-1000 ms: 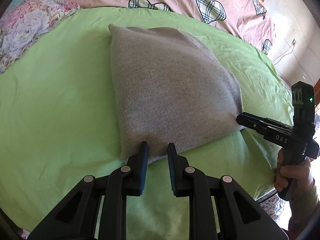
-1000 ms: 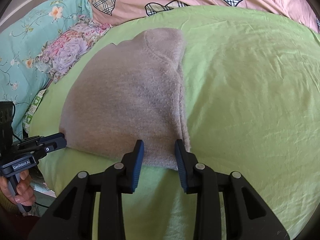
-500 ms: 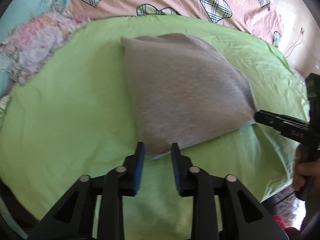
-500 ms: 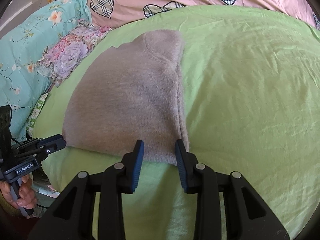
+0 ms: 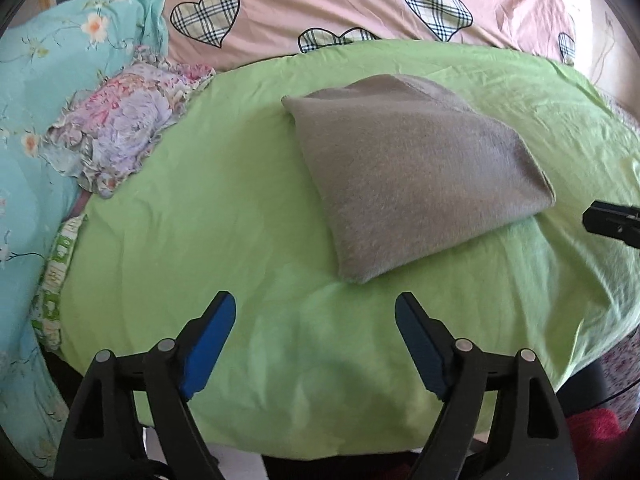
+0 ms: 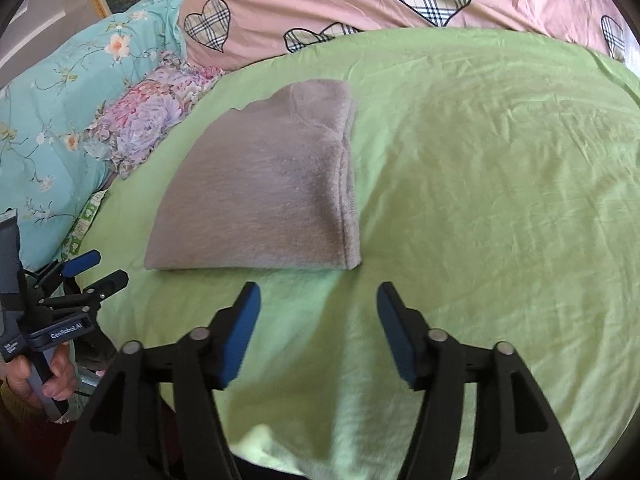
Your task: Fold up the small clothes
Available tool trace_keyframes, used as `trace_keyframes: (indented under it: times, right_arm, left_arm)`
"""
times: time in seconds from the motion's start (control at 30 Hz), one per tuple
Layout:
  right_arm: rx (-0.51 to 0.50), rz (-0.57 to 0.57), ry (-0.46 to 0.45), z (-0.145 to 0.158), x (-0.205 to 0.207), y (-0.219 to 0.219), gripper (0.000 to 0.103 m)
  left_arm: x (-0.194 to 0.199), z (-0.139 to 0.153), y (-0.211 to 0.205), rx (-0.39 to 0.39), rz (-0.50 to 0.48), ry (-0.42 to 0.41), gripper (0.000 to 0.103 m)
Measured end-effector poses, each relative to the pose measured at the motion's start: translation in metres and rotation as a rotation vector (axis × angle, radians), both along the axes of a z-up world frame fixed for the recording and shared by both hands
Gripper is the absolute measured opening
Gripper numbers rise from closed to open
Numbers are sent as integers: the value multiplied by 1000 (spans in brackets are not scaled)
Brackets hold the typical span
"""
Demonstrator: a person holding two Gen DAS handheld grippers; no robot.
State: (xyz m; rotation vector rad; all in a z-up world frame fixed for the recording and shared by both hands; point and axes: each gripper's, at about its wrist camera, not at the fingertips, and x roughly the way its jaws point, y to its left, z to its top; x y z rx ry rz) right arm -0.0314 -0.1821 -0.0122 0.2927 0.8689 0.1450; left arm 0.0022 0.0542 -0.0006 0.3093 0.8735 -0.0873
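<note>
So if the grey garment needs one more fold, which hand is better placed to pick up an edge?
Probably the right. Its tool sits just short of the garment's near edge, jaws opening and empty; the left tool is farther off, facing only a corner.

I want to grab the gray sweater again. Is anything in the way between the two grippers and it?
Nothing visible. Only bare green sheet lies between the left gripper and the folded gray sweater, and between the right gripper and it. Both grippers' jaws are opening, with nothing between them.
</note>
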Motion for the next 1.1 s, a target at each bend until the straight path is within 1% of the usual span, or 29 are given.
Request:
trace_keyframes:
  times: [0.03, 0.1, 0.2, 0.33, 0.37, 0.47, 0.5, 0.53, 0.7, 0.97, 1.1]
  right_arm:
    - [-5, 3, 2, 1, -2, 2, 72]
    - [-26, 13, 9, 2, -7, 7, 80]
    - [-47, 39, 4, 2, -14, 14, 87]
    - [-61, 65, -1, 1, -14, 22, 88]
    - [-60, 72, 0, 1, -12, 23, 88]
    - [-66, 89, -6, 2, -6, 29, 89]
    - [-74, 97, -10, 3, -2, 31, 89]
    - [-79, 100, -12, 3, 1, 32, 89]
    - [-95, 121, -25, 6, 18, 42, 89]
    - [-120, 158, -40, 12, 46, 55, 89]
    - [-108, 152, -38, 14, 63, 52, 89]
  left_arm:
    - [0, -1, 2, 9, 3, 3, 84]
    - [-4, -2, 6, 21, 13, 16, 85]
    - [-3, -6, 12, 25, 48, 35, 86]
    - [5, -8, 16, 26, 86, 48, 86]
    - [9, -9, 16, 37, 97, 51, 86]
    - [22, -14, 13, 112, 129, 71, 86]
    - [25, -16, 12, 125, 132, 74, 86]
    - [28, -17, 12, 121, 130, 73, 86]
    - [38, -13, 15, 41, 115, 67, 86]
    - [63, -5, 13, -28, 102, 39, 86]
    - [75, -3, 13, -62, 104, 35, 86]
